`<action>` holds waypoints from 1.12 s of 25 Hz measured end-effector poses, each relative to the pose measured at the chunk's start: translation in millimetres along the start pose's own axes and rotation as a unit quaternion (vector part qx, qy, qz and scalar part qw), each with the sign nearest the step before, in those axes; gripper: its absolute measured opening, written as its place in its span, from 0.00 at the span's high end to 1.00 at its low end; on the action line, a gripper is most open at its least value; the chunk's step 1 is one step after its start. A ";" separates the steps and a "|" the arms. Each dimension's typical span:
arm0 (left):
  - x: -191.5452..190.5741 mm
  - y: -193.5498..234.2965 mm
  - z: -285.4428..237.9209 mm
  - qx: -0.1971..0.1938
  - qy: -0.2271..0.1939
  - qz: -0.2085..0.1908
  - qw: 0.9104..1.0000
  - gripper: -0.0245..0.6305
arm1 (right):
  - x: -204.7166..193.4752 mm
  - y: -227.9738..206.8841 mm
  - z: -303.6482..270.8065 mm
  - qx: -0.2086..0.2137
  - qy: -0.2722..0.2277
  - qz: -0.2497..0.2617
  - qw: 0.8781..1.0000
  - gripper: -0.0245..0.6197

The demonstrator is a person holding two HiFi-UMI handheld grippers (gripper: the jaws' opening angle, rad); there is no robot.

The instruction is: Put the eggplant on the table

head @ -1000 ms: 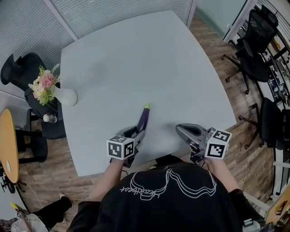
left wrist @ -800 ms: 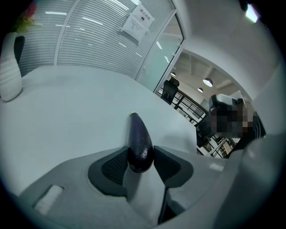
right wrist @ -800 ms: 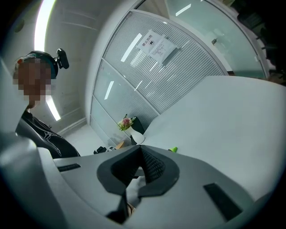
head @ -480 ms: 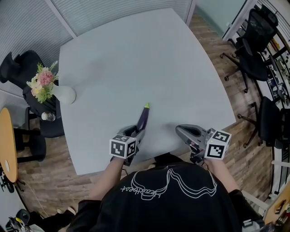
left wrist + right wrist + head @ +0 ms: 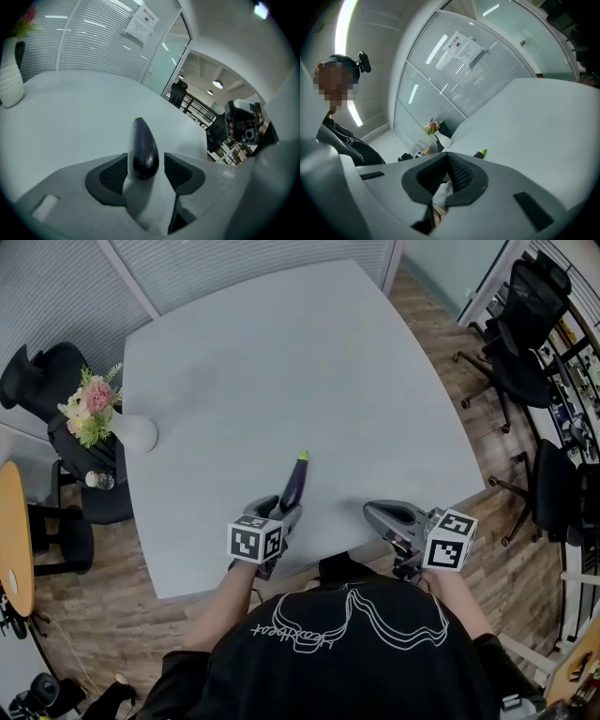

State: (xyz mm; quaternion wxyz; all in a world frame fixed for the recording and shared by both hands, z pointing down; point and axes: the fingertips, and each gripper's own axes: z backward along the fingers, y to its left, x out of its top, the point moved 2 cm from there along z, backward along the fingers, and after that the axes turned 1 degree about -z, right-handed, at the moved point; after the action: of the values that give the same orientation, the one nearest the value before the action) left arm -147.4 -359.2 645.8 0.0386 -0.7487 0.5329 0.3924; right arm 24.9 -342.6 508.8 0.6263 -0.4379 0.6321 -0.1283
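A dark purple eggplant (image 5: 294,486) with a green stem tip lies on the pale grey table (image 5: 281,352), near its front edge. Its thick end (image 5: 143,149) sits between the jaws of my left gripper (image 5: 280,513), which tilts down toward the table. Those jaws are opening, with a gap showing on each side of the eggplant. My right gripper (image 5: 380,512) hovers to the right of it near the table edge, its pads (image 5: 459,173) together and nothing between them. From the right gripper view only the eggplant's green tip (image 5: 481,153) shows.
A white vase with pink flowers (image 5: 129,433) stands at the table's left edge. Black office chairs (image 5: 525,343) stand at the right, another chair (image 5: 47,381) at the left. A round wooden table (image 5: 14,549) is at the far left.
The left gripper's marker cube has shifted slightly up and right; the eggplant stays in place on the table. A person at the bottom left has walked out of view.
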 end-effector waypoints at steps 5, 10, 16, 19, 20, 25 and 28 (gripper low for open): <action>3.5 -5.8 14.2 -0.003 -0.025 -0.006 1.000 0.60 | -6.2 11.1 2.4 0.007 -0.002 0.004 1.000 0.95; 19.1 -20.5 51.5 -0.013 -0.069 0.001 0.998 0.60 | -8.8 29.5 4.1 0.016 -0.006 0.017 1.000 0.95; 36.2 -50.5 112.2 -0.061 -0.138 0.011 0.989 0.61 | -20.9 65.7 -5.9 0.046 -0.010 0.042 0.998 0.95; 44.6 -67.6 144.5 -0.093 -0.175 0.021 0.980 0.64 | -26.5 80.0 -9.9 0.048 -0.006 0.059 0.997 0.95; 46.4 -73.4 153.9 -0.101 -0.185 0.021 0.977 0.66 | -27.9 84.0 -10.0 0.049 -0.005 0.063 0.997 0.95; 46.4 -101.4 187.9 -0.128 -0.209 0.003 0.970 0.80 | -31.4 102.7 -8.4 0.056 -0.011 0.078 0.995 0.95; 43.3 -118.6 201.6 -0.145 -0.218 -0.012 0.965 0.89 | -33.5 113.9 -7.3 0.061 -0.015 0.085 0.994 0.95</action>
State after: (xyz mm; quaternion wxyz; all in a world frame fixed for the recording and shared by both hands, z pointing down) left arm -153.9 -245.6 436.8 0.0499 -0.6487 0.4401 0.6189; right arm -32.1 -255.0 452.0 0.6697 -0.3454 0.6487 -0.1067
